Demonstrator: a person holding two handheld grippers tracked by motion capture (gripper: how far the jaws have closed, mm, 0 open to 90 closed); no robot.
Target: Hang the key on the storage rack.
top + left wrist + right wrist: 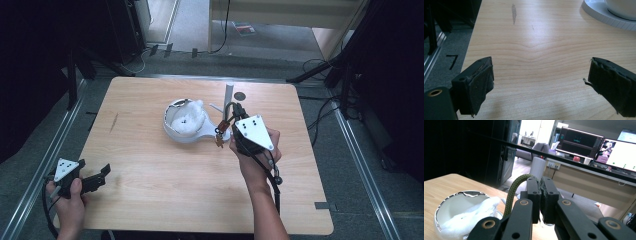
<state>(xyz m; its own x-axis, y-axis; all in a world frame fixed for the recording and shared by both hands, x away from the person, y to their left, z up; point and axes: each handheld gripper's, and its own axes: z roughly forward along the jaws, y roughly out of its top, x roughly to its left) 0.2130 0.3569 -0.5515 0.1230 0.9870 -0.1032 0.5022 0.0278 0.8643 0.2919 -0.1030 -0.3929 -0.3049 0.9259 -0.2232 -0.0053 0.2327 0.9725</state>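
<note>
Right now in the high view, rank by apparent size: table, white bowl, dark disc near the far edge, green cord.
1. table
2. white bowl
3. green cord and dark disc: both small, too close to rank.

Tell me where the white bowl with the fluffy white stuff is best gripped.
Probably at the bowl's bare near-left rim, coming down from above: the white filling piles toward the far right, and the right hand-held gripper with its green cord crowds the right side.
</note>
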